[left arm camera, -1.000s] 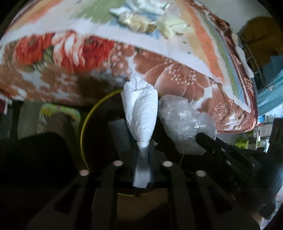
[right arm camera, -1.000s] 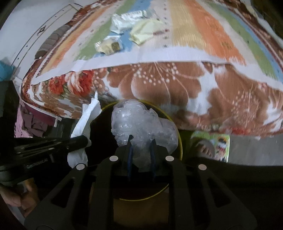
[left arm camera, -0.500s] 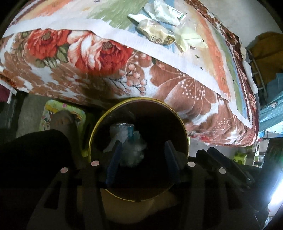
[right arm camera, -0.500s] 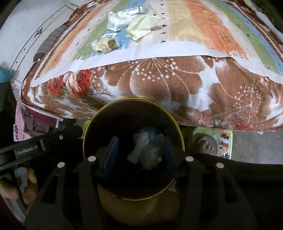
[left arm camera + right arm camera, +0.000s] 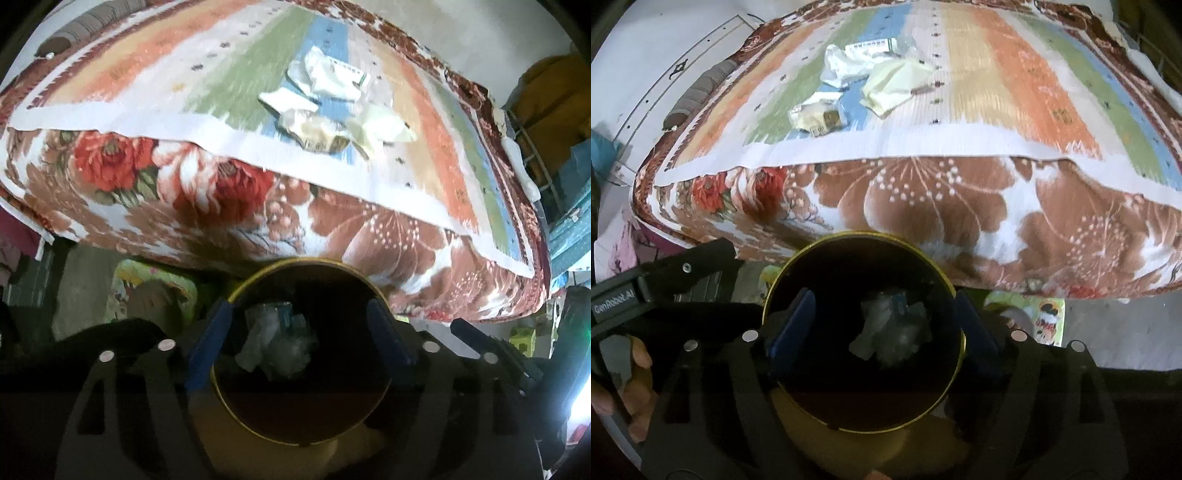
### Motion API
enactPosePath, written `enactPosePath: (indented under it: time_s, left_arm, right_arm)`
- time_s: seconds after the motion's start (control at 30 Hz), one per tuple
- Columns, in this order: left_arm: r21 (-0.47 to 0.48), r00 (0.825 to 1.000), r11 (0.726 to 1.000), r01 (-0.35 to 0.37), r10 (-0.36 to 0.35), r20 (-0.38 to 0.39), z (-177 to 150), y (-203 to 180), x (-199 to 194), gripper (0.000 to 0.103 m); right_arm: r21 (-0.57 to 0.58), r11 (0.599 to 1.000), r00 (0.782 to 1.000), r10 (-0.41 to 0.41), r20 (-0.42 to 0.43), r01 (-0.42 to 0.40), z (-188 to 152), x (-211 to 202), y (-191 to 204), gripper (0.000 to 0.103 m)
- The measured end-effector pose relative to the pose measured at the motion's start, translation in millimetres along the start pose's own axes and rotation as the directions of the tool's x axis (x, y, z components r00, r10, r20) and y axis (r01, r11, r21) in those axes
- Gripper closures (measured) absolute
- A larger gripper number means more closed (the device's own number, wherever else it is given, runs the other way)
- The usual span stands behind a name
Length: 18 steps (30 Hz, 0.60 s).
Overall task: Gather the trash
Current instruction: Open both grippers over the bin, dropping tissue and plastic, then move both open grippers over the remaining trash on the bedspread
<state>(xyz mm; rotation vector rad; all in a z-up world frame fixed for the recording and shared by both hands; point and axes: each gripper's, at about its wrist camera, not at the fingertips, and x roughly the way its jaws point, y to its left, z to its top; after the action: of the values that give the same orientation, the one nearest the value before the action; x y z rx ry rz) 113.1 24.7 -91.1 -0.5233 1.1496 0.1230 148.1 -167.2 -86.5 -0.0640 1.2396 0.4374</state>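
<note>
Striped bed cover (image 5: pixel 229 74) with wrappers (image 5: pixel 332 74), round bin (image 5: pixel 300 354) mouth facing up, left gripper (image 5: pixel 300 341) and right gripper (image 5: pixel 882 325) opening, both empty

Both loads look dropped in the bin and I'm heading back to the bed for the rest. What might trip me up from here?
1. The left gripper and right gripper, jaws opening and empty, hang close together over the bin; lifting out together may make them collide.
2. The wrappers on the striped cloth lie bunched, some overlapping, so one grab may scatter the others.
3. The bin stands tight against the blanket edge; catching its rim could tip it.
</note>
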Motion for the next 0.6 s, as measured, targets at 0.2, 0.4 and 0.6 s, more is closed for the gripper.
enactPosePath:
  time_s: [0.2, 0.4, 0.6]
  left_arm:
    - [-0.015, 0.997, 0.997, 0.072, -0.071, 0.033, 21, 4, -16, 0.006]
    - [-0.027, 0.993, 0.998, 0.05, -0.047, 0.109, 44, 7, -33, 0.006]
    - [0.053, 0.996, 0.998, 0.031, -0.036, 0.08, 68, 1, -34, 0.006]
  right_arm:
    - [-0.049, 0.999, 0.995, 0.003, 0.096, 0.002, 11, -19, 5, 0.01]
    - [-0.069, 0.998, 0.986, 0.024, 0.166, -0.013, 22, -33, 9, 0.009]
    - [-0.068, 0.997, 0.981, 0.041, 0.189, -0.029, 41, -37, 12, 0.009]
